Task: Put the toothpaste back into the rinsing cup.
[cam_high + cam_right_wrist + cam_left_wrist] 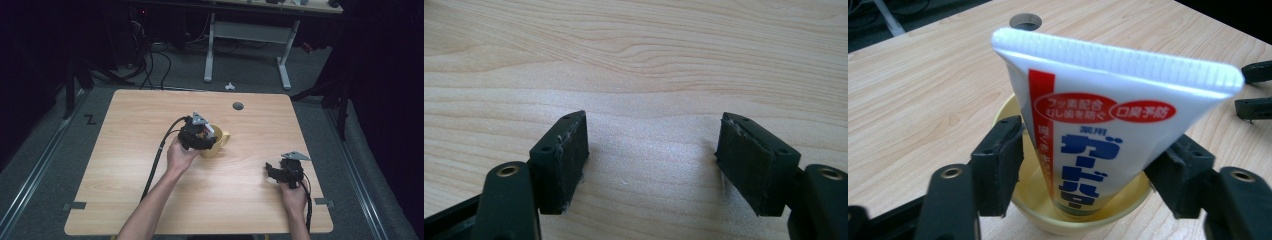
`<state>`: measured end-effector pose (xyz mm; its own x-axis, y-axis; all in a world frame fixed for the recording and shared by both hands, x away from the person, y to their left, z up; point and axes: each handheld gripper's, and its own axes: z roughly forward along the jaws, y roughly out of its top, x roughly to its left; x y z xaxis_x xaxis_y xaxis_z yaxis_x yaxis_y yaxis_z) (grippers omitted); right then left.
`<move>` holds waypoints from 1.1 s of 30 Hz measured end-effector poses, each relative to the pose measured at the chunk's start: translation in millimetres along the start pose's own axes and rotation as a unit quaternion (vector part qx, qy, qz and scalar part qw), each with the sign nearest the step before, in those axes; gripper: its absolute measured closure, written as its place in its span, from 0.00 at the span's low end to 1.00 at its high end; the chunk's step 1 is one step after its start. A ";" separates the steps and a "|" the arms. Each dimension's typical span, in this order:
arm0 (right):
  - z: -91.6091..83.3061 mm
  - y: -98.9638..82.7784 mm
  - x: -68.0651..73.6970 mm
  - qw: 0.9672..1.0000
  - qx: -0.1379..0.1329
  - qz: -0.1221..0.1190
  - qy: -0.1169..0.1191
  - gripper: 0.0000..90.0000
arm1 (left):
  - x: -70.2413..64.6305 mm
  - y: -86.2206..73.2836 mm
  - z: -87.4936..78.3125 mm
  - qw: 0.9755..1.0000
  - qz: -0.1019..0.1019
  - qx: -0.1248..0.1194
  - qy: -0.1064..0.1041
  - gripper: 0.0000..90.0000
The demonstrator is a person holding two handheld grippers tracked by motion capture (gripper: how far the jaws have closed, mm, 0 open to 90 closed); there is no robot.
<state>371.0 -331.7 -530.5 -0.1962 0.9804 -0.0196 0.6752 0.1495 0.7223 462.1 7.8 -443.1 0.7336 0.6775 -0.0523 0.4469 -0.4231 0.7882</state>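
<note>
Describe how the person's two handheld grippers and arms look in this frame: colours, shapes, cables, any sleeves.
Both grippers are black, each topped by a grey three-cornered plate. The left gripper trails a thick black cable toward the table's near edge; the right gripper has a thinner black cable along the wrist. Jaws end in blocky black pads, scuffed whitish at the edges, with brass-coloured rivets behind. Both forearms are bare, no sleeves visible.

Beyond your left tool lies the light wooden table [150, 115], and past that tool, near the far edge, sits a round grey hole [238, 106]. Farther off you see a white-legged desk frame [247, 47] on the grey floor [45, 165]; left of it, black cables [150, 65] trail down.
</note>
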 end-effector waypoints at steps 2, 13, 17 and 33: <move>0.0 0.0 0.0 1.000 0.000 0.000 0.000 0.32 | 0.2 0.1 -0.7 1.000 0.001 0.000 0.000 0.35; 0.0 0.0 0.0 1.000 0.000 0.000 0.000 0.32 | -0.5 0.8 -5.3 1.000 0.000 -0.005 0.000 0.25; 0.0 0.0 -0.1 1.000 0.000 -0.001 0.000 0.32 | -0.9 1.7 -9.1 1.000 0.003 -0.009 0.001 0.22; 0.0 0.0 0.0 1.000 0.000 0.000 0.000 0.32 | 3.0 -4.5 -22.3 1.000 0.005 -0.017 -0.011 0.19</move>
<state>370.9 -331.7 -530.5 -0.1965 0.9803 -0.0191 0.6752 0.1494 0.7224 450.9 25.2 -433.0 0.7498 0.6592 -0.0580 0.4218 -0.4085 0.8094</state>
